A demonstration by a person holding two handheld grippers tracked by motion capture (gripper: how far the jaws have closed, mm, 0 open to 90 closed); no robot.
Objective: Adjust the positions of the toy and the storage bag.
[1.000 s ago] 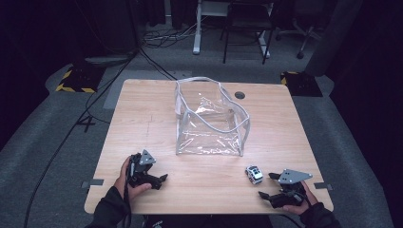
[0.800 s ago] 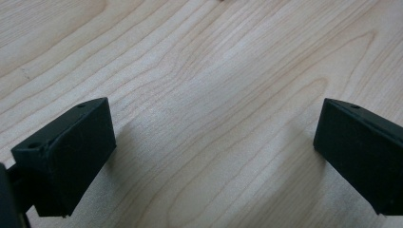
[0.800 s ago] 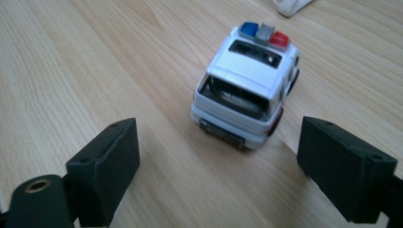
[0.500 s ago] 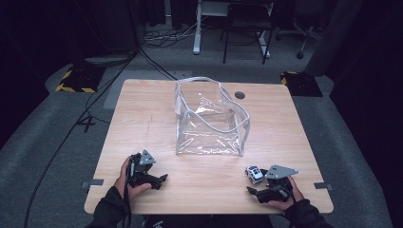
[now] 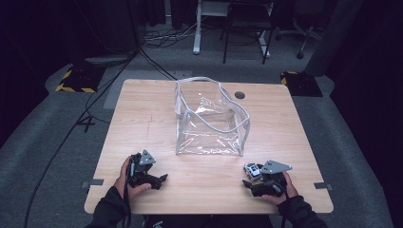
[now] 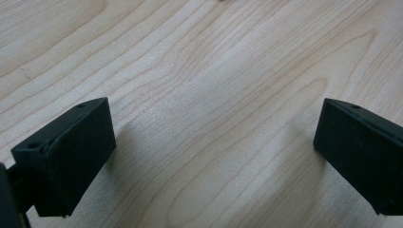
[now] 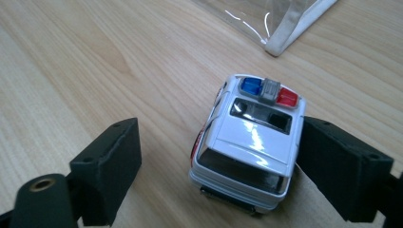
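Note:
A small white toy police car with a blue and red light bar stands on the wooden table, near the front right in the high view. My right gripper is open around it: the right jaw is at the car's side and the left jaw stands well apart from it. In the high view the right gripper sits just in front of the car. My left gripper rests at the front left, open, with bare wood between its jaws.
A clear plastic bag with a grey-white rim stands open at the table's middle; its bottom corner lies just beyond the car. A cable hole is at the far side of the table. Chairs and cables lie on the floor beyond.
My right gripper has slid left along the front edge, and the toy car now sits between its jaws. The left gripper has stayed put.

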